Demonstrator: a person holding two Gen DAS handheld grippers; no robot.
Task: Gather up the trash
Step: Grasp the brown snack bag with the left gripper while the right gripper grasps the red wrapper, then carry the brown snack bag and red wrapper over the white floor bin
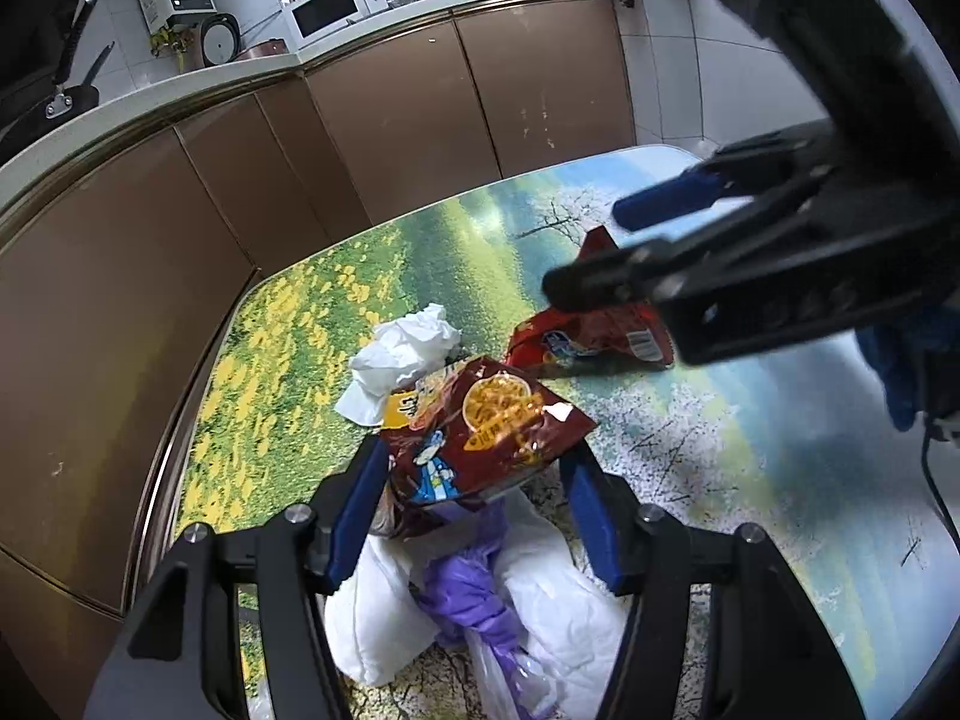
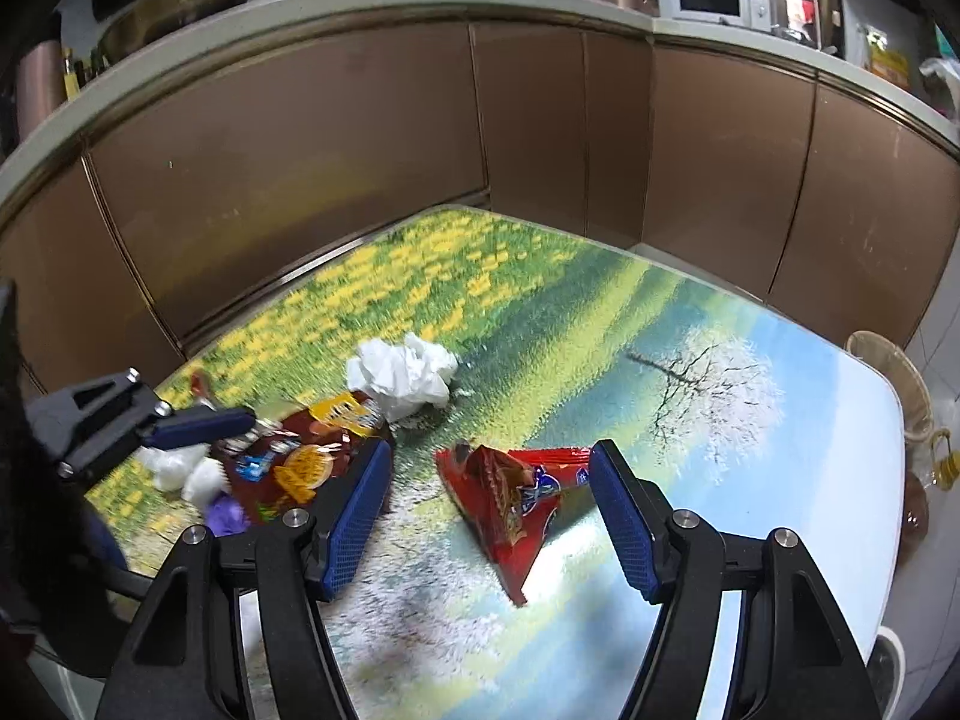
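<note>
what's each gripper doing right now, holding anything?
Left gripper: jaws apart around the brown snack bag; pad contact cannot be told.
Right gripper: open, holding nothing, red snack bag lying on the table between its fingers.

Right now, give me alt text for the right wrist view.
The open right gripper straddles a red snack wrapper on a landscape-print table. To its left lie a brown snack bag and crumpled white tissue, with the left gripper over them.
</note>
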